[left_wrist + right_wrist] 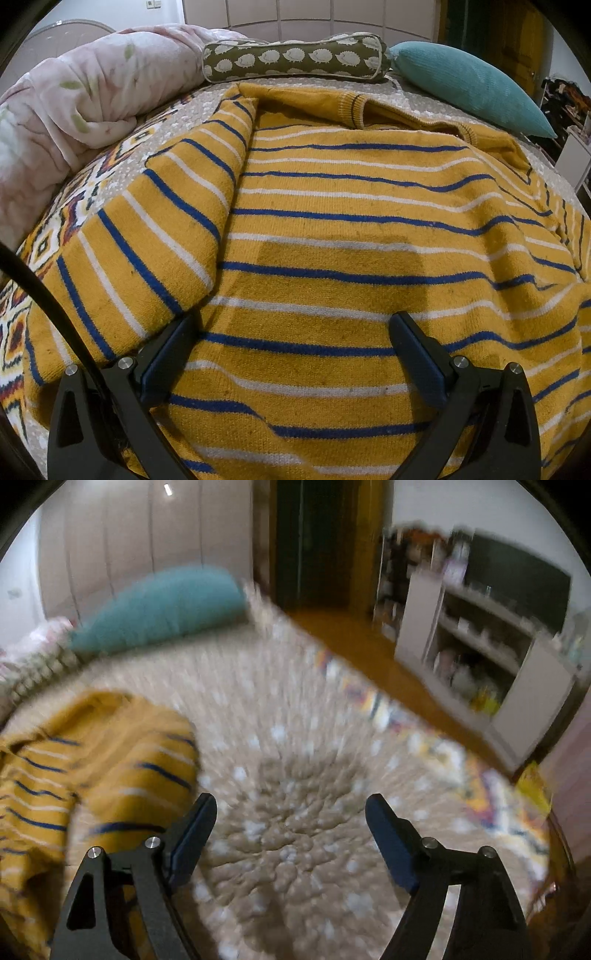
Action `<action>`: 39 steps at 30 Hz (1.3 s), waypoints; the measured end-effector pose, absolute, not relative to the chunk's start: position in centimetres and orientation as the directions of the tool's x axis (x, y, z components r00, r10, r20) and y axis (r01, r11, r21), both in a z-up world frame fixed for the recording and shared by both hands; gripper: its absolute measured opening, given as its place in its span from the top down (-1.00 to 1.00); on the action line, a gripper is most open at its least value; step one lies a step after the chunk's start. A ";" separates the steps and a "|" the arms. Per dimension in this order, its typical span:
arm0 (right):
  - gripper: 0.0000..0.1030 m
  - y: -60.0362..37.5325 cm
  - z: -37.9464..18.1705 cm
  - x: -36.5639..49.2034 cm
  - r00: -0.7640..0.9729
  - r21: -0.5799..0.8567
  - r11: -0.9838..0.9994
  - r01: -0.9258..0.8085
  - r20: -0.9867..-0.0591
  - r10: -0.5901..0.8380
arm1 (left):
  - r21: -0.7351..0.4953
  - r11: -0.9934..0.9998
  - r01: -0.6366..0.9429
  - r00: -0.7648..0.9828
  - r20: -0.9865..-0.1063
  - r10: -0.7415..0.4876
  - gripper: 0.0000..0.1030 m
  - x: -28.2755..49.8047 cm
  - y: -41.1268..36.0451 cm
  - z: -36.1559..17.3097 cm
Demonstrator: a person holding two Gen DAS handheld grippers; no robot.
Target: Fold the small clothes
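Over the bed (295, 738), blurred in the right view, the right gripper (291, 812) hangs empty, jaws apart; the left gripper (295, 332), jaws wide, hovers above the striped sweater (332, 229).

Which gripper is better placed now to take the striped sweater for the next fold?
Probably left: the left gripper is open directly above the striped sweater. The right gripper is open over bare bedcover.

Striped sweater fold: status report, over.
Left gripper open over yellow striped sweater. Right gripper open, empty, over bedspread. Sleeve folded in. Nothing blocking.

Sweater (332, 229) on bedspread (295, 812), bolster (295, 57) and pillow (469, 85) behind, blanket (74, 103) left
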State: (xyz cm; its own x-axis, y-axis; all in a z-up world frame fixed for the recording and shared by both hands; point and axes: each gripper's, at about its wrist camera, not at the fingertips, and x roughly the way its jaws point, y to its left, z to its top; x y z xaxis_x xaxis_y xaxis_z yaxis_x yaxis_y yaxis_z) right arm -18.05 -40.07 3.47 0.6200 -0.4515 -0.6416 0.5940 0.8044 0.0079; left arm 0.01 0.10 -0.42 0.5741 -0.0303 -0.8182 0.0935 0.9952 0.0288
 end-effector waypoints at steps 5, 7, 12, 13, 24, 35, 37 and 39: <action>-0.69 -34.5 7.8 -21.8 0.784 0.127 0.883 0.452 -0.528 -0.326 | 0.025 0.996 0.090 0.575 -0.818 -0.031 -1.00 0.2 0.2 -0.5; -0.69 -32.2 7.9 -21.4 0.814 0.184 0.915 0.360 -0.541 -0.212 | 0.025 0.996 0.090 0.575 -0.818 -0.032 -1.00 0.2 0.2 -0.5; -0.40 -25.0 6.2 -18.0 0.816 0.205 0.957 0.204 -0.576 -0.050 | 0.023 0.996 0.090 0.576 -0.817 -0.033 -1.00 0.2 0.1 -0.4; -0.26 -24.3 5.6 -16.9 0.810 0.209 0.960 0.186 -0.586 -0.030 | 0.024 0.996 0.090 0.576 -0.817 -0.033 -1.00 0.2 0.1 -0.4; -0.16 -18.5 -2.4 -10.0 0.728 0.140 0.974 0.180 -0.684 -0.036 | 0.022 0.996 0.088 0.582 -0.812 -0.034 -1.00 0.1 0.2 -0.3; -0.29 -18.0 -2.5 -10.2 0.731 0.107 0.979 0.175 -0.680 -0.056 | 0.026 0.996 0.087 0.586 -0.810 -0.030 -1.00 0.0 0.1 -0.3; -0.30 -18.0 -2.5 -10.2 0.731 0.108 0.979 0.175 -0.680 -0.056 | 0.025 0.996 0.087 0.586 -0.810 -0.031 -1.00 0.0 0.1 -0.3; -0.31 -18.0 -2.5 -10.3 0.731 0.107 0.979 0.175 -0.680 -0.056 | 0.025 0.996 0.087 0.586 -0.810 -0.031 -1.00 -0.1 0.1 -0.3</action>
